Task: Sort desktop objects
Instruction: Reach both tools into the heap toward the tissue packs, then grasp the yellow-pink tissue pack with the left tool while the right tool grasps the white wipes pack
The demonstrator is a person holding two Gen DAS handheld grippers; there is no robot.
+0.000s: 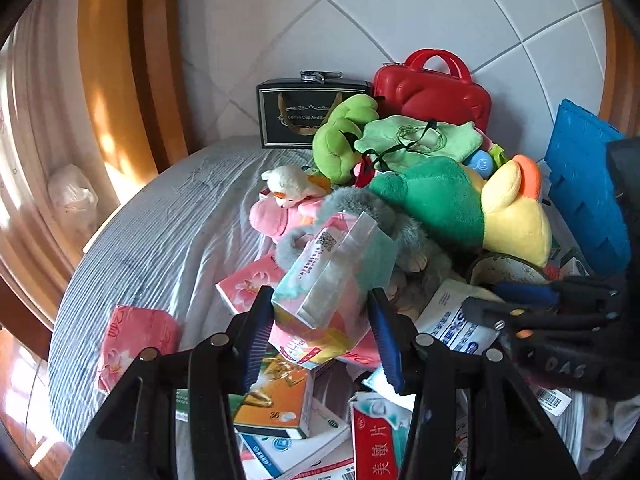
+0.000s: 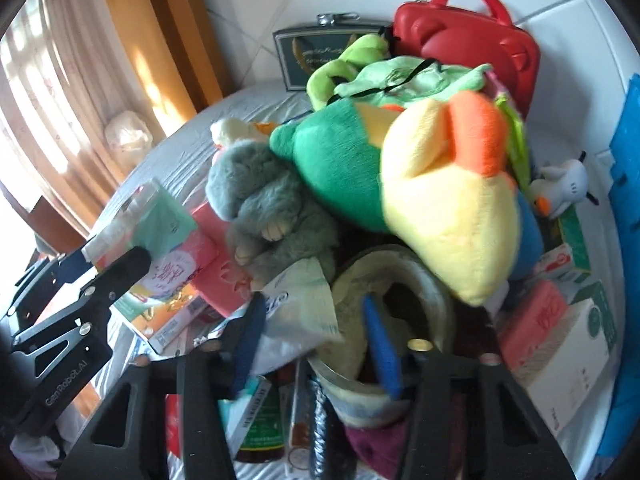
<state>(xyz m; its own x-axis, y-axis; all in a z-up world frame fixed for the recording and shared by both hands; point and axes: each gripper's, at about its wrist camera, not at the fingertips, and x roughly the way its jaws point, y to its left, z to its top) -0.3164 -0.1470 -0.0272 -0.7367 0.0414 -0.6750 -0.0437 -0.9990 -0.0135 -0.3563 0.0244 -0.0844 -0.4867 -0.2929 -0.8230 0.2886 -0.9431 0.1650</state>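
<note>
Holding a pastel carton [image 1: 332,276] with a clear window panel, the left tongs [image 1: 320,316] carry it lifted and tilted above the heap of medicine boxes and tissue packs near the front edge of the tabletop [image 1: 152,240]. The blue pads stand about half apart, one at each side of the carton's lower end; from the right wrist view the carton sits clamped at the tip of these tongs, so I judge it gripped rather than merely framed.

The right tongs [image 2: 316,344] are partly closed over the round metal tin [image 2: 384,312] that lies beside the grey plush rabbit [image 2: 264,208] and under the yellow and green plush parrot [image 2: 432,184]. One blue pad is inside the tin's mouth and the other is outside over a white sachet [image 2: 296,308]; blur hides whether the pads actually press on the rim.

The step in hand looks like clearing small packaged items from the pile: one box is already picked, a second grasp is being set up. Next, the carton needs carrying to the bare striped cloth toward the left edge, near the pink tissue pack [image 1: 136,340], and setting down with its kind. The tin needs a firm pinch on its rim before lifting, taking care not to drag the parrot resting against it.
</note>
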